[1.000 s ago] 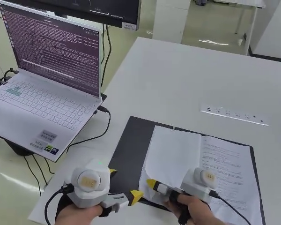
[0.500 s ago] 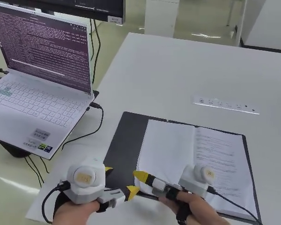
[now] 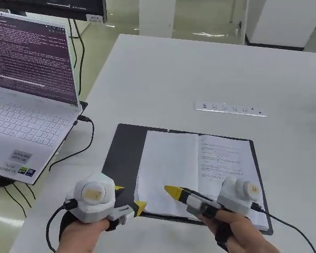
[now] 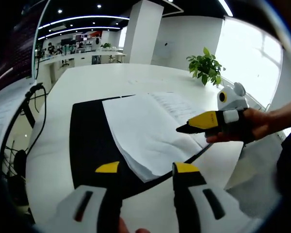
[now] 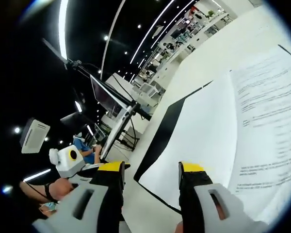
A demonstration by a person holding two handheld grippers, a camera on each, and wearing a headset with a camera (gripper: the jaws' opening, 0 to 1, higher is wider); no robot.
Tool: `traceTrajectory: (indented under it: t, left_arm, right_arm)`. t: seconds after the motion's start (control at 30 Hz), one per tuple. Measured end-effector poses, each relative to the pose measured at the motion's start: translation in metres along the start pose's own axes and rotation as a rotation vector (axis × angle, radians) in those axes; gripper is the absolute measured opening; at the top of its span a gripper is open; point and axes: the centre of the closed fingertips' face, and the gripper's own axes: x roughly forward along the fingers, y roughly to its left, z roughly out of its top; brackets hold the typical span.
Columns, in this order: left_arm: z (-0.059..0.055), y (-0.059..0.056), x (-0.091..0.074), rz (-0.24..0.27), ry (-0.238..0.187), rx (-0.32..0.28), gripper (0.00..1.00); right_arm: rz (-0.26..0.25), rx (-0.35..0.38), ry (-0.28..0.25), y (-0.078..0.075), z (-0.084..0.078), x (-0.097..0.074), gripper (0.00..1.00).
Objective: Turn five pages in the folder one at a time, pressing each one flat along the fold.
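turned page now flatter, print illegible

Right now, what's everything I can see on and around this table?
table: one, white, centre
folder: one, black, open at the near edge
blank page: one, white, left of fold
printed page: one, white, right of fold
laptop: one, white, left of table
cable: one, black, plugged into laptop
socket strip: one, white, beyond folder
potted plant: one, green, background
left claw: one, yellow-tipped, open, at folder's near edge
right claw: one, yellow-tipped, open, over blank page
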Motion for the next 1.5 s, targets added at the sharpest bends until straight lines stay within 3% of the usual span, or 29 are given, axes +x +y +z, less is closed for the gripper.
traceTrajectory:
  t: [0.13, 0.3, 0.57, 0.67, 0.7, 0.73, 0.8, 0.87, 0.93, 1.33, 1.5]
  left_arm:
    - [0.001, -0.002, 0.012, -0.018, 0.014, 0.014, 0.36]
    - [-0.004, 0.002, 0.026, -0.024, 0.037, 0.015, 0.21]
    - [-0.031, 0.006, 0.045, -0.021, 0.094, -0.026, 0.03]
    - [-0.047, 0.009, 0.051, -0.003, 0.126, -0.048, 0.00]
    - [-0.041, 0.011, 0.049, 0.012, 0.085, -0.064, 0.00]
    - [-0.043, 0.009, 0.047, 0.007, 0.094, -0.094, 0.00]
    - [-0.043, 0.009, 0.047, 0.006, 0.095, -0.073, 0.00]
    - [-0.042, 0.008, 0.047, 0.022, 0.100, 0.015, 0.00]
    - [-0.042, 0.006, 0.047, 0.031, 0.094, 0.046, 0.00]
    - [-0.043, 0.009, 0.048, 0.035, 0.093, 0.003, 0.00]
    - [-0.042, 0.010, 0.048, 0.039, 0.099, 0.002, 0.00]
  right_arm:
    - [-0.036, -0.002, -0.052, -0.014, 0.017, -0.015, 0.36]
    - [-0.074, 0.001, -0.070, -0.026, 0.022, -0.024, 0.32]
    - [-0.086, 0.021, -0.057, -0.033, 0.010, -0.025, 0.29]
    - [-0.091, 0.028, -0.048, -0.033, 0.006, -0.024, 0.28]
    - [-0.093, 0.029, -0.046, -0.034, 0.005, -0.024, 0.28]
    - [-0.095, 0.027, -0.042, -0.034, 0.005, -0.024, 0.28]
    - [-0.098, 0.021, -0.035, -0.036, 0.004, -0.024, 0.28]
    - [-0.108, 0.016, -0.033, -0.039, 0.004, -0.024, 0.27]
    - [-0.116, 0.013, -0.035, -0.041, 0.005, -0.024, 0.26]
    - [-0.170, -0.034, -0.048, -0.058, 0.014, -0.007, 0.12]
    - [-0.217, -0.035, -0.078, -0.076, 0.027, 0.002, 0.01]
